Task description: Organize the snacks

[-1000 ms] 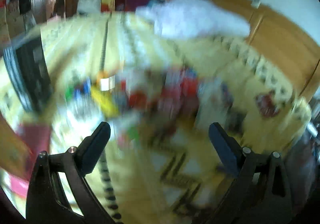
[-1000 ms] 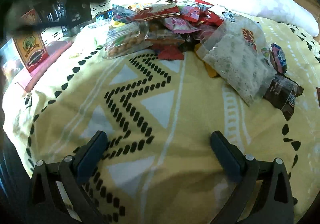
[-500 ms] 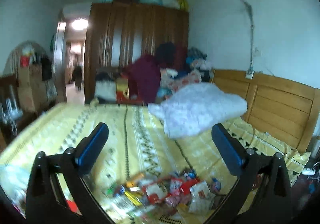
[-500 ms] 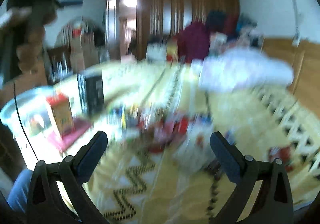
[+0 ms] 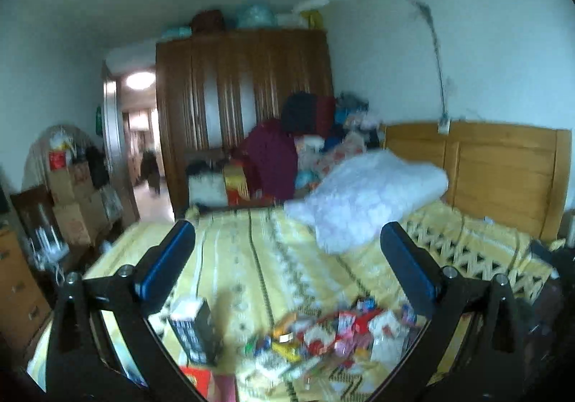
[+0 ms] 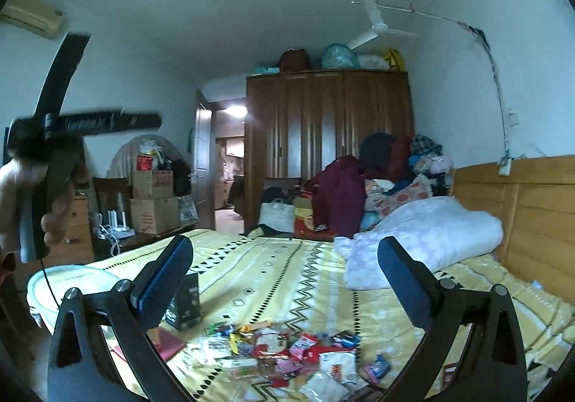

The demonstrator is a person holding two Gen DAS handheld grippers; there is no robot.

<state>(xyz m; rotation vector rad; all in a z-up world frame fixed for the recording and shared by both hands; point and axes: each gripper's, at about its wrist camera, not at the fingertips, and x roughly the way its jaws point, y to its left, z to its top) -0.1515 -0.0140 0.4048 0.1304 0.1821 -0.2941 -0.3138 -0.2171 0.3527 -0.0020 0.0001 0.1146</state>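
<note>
Left wrist view: left gripper (image 5: 287, 258) w/ jaws spread wide, nothing between the blue pads, just air over the yellow patterned bedspread (image 5: 251, 258). Its jaws have just been opening, w/ nothing between them. Snack pile (image 5: 323, 333) sits low centre of frame, below and beyond the fingers, blurred so single packets can't be told apart. Dark box (image 5: 197, 333) stands upright lower left, just left of the pile. White pillow (image 5: 366, 193) mid-right, against the wooden headboard (image 5: 503, 168); brown wardrobe (image 5: 244, 107) centre back w/ a clothes heap at its foot. Right wrist view: right gripper (image 6: 284, 265) also wide apart, empty, aimed across the room. Snacks (image 6: 287, 351) scattered bottom centre on the bedspread, well below the fingertips, touching neither gripper. Same dark box (image 6: 187, 297) upright just behind the left finger; red flat item (image 6: 169, 342) lower left beside it. White round tub (image 6: 64, 280) at left edge. Person's hand (image 6: 32, 193) mid-left grips the other gripper's black frame. Ceiling fan (image 6: 373, 24) upper right.
</note>
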